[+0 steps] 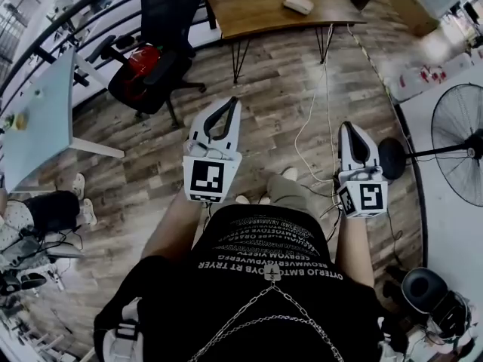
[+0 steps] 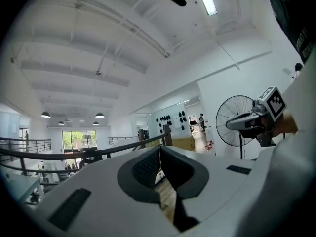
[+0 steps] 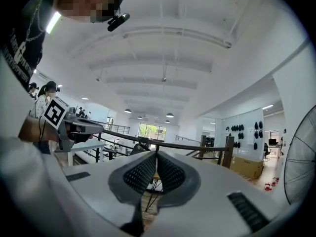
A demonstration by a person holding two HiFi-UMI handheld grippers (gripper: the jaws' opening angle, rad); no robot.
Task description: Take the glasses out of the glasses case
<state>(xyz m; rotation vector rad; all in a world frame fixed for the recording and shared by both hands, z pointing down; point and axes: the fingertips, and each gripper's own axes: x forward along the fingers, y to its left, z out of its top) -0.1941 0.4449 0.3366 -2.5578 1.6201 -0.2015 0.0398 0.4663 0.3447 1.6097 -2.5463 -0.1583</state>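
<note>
Both closed tip-to-tip w/ nothing held, left tongs (image 1: 228, 102), right tongs (image 1: 349, 126), above wood floor (image 1: 287, 89)

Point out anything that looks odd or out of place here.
Nothing looks damaged or spilled. The odd part: the left gripper and right gripper are both shut and empty, held over the floor, far from the wooden table where a white case lies.

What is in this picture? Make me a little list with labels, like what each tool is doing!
left tool: shut, holding nothing
right tool: shut, holding nothing
wooden table: far ahead, beyond both tools
white case: lying on the table, no tool near it
fan: on the person's right
</note>
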